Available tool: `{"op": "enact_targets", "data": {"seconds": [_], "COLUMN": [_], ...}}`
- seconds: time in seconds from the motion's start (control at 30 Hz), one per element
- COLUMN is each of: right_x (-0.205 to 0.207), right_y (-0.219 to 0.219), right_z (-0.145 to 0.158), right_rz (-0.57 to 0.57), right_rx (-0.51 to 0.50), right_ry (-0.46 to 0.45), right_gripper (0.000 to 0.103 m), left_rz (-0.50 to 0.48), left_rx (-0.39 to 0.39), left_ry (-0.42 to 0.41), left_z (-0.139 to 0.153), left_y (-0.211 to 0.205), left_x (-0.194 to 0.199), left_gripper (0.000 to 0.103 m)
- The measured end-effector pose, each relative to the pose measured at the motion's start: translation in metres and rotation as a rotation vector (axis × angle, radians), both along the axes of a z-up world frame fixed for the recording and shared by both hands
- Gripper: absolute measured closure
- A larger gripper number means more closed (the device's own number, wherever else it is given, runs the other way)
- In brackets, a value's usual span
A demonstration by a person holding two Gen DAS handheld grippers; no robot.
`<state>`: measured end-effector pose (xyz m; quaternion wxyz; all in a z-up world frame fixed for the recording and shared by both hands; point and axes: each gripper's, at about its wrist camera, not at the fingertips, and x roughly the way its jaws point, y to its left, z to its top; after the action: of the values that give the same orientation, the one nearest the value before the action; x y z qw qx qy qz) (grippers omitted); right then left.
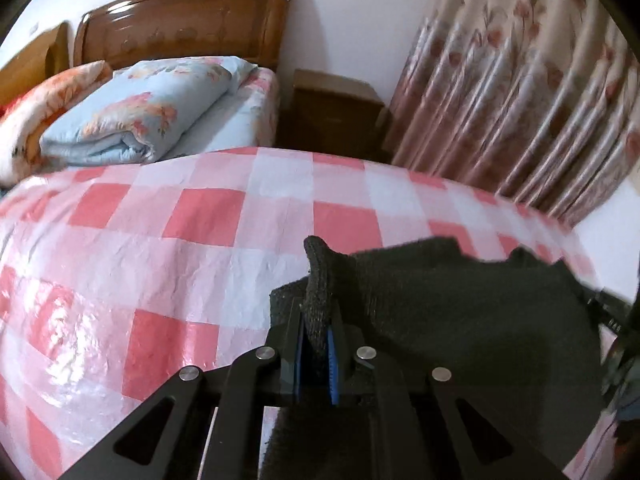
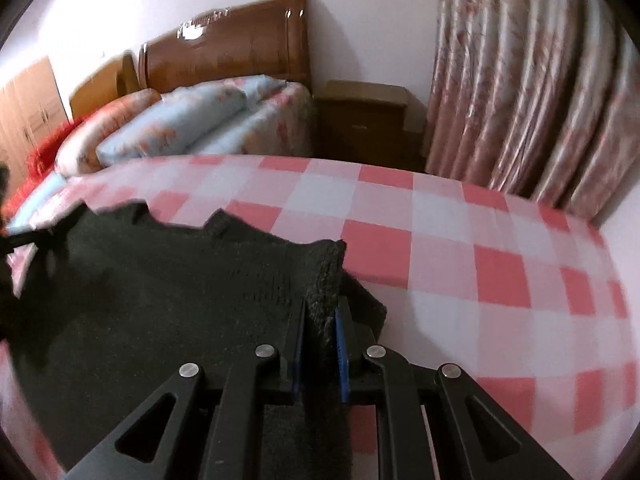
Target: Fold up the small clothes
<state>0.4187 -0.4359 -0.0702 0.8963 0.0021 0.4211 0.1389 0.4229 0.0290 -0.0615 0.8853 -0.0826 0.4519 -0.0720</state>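
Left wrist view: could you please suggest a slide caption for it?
Left gripper shut on an edge of the dark knit garment above the pink checked cloth.

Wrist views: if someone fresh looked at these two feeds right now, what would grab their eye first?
First, the dark knitted garment, stretched between both grippers: the left gripper is shut on its left edge, the right gripper on its right edge. Beneath it, the pink-and-white checked cover fills the foreground. Behind lie a folded blue floral quilt before a wooden headboard, with a flowered curtain at right.
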Motion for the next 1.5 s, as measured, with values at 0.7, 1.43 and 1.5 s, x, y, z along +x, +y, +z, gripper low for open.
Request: {"op": "enact_targets", "data": {"seconds": [0.7,1.43,1.5], "right_x": [-0.019,0.003,0.004], "right_y": [0.024,0.074,0.069], "right_z": [0.075,-0.007,-0.008], "right_rz": [-0.037,0.026,0.023], "right_rx": [0.05,-0.014,0.059], "right_ry": [-0.151,0.07,0.068], "right_gripper": [0.0,0.0,0.0], "left_rz": [0.057,0.001,0.005], "left_rx": [-0.016,0.142,0.117], "left_ry": [-0.188,0.005,0.002], "left_z": [0.066,-0.003,-0.003], "left_y": [-0.013,-0.053,-0.05], "left_x": [-0.016,0.009,0.009], "left_gripper": [0.068,0.064,0.064]}}
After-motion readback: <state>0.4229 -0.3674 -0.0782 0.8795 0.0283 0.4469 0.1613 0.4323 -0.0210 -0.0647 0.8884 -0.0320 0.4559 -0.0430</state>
